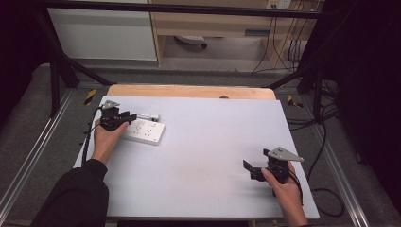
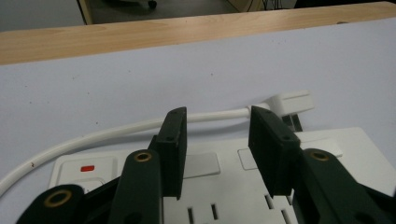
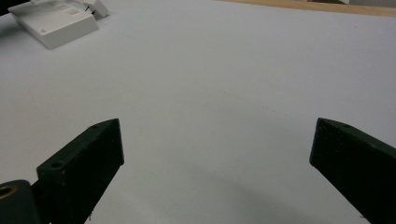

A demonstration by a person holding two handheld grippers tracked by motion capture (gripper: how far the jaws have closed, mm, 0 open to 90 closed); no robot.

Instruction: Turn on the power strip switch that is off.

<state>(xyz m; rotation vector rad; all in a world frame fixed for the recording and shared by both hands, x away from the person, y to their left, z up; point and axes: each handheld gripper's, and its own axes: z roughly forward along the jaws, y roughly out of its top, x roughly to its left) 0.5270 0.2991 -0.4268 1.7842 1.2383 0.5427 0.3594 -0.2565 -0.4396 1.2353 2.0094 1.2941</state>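
Observation:
A white power strip [image 1: 144, 132] lies flat at the far left of the pale mat. Its white cable [image 2: 93, 135] curves behind it to a white plug [image 2: 292, 101] resting on the mat. My left gripper [image 1: 130, 116] hovers over the strip's near end. In the left gripper view the left gripper [image 2: 217, 130] has its jaws apart above the power strip's socket face [image 2: 210, 165], and nothing is pinched between them. A red switch [image 2: 87, 168] marks the strip's left end. My right gripper [image 1: 248, 168] rests at the near right, wide open over bare mat [image 3: 215, 144]. The strip [image 3: 53, 21] lies far off.
The pale mat [image 1: 203, 156] covers a wooden table whose bare edge [image 1: 189, 91] runs along the far side. Black frame rails and loose cables [image 1: 326, 142] flank the table on the right. A cabinet stands beyond.

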